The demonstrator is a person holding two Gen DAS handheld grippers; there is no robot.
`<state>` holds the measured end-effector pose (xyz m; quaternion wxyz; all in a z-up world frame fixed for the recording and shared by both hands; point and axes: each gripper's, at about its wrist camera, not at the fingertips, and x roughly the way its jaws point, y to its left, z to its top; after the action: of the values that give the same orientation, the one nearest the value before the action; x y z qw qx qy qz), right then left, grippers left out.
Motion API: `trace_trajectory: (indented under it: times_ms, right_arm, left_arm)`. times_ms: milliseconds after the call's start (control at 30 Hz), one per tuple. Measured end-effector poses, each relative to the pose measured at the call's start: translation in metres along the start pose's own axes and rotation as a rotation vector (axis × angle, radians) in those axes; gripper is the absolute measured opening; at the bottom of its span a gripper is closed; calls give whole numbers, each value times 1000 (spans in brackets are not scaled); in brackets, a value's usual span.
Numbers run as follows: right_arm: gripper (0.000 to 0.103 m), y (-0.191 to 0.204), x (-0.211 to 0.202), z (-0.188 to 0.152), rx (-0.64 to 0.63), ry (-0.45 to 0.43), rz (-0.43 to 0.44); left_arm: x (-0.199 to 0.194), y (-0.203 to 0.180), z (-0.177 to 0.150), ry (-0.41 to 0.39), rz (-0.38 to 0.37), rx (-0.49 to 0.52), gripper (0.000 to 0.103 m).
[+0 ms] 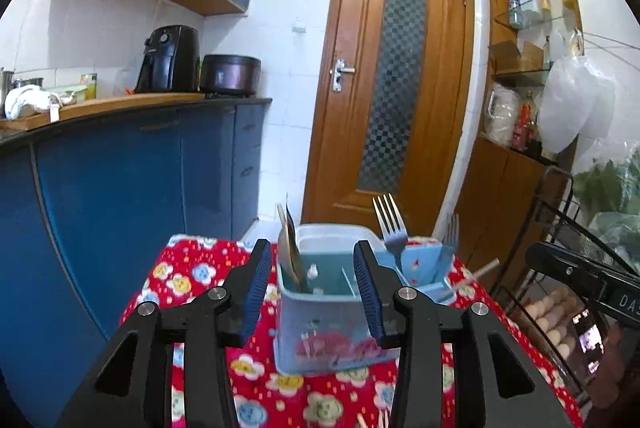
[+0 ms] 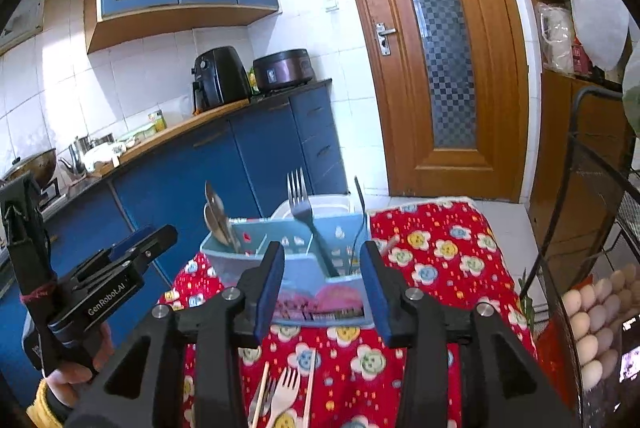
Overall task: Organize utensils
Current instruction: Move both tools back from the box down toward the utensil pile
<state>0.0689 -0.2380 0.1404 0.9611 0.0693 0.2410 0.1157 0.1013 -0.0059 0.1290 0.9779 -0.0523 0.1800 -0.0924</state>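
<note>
A light blue utensil caddy [image 1: 328, 312] [image 2: 296, 268] stands on a table under a red flowered cloth [image 1: 188, 280] [image 2: 440, 260]. Spoons [image 1: 290, 248] [image 2: 218, 220] lean in its left compartment. A metal fork [image 1: 390, 224] [image 2: 304, 212] stands upright in another. My left gripper [image 1: 312, 252] is open just in front of the caddy, nothing between its pads. My right gripper [image 2: 323, 250] is open too, facing the caddy from nearer, empty. A pale fork [image 2: 284, 392] and chopsticks [image 2: 310, 384] lie loose on the cloth below it.
A white tub [image 1: 336, 234] sits behind the caddy. Blue cabinets [image 1: 140, 180] with an air fryer [image 1: 170, 58] run along the left. A wooden door [image 1: 392, 88] is behind. A black wire rack [image 2: 592, 212] with eggs [image 2: 596, 312] stands close on the right.
</note>
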Motion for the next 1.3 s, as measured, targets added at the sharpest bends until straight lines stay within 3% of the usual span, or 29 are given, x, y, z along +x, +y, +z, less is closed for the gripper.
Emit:
trace_trajectory:
  times_ms: [533,1300]
  right_arm:
    - [44,0,-5,-61,38,145,0]
    - [47,-25,8,-122,95,287,-44]
  left_arm:
    - [-24,3,-51,188,-5,-18,44]
    - [-8,-7,-111,437,-59,-69,44]
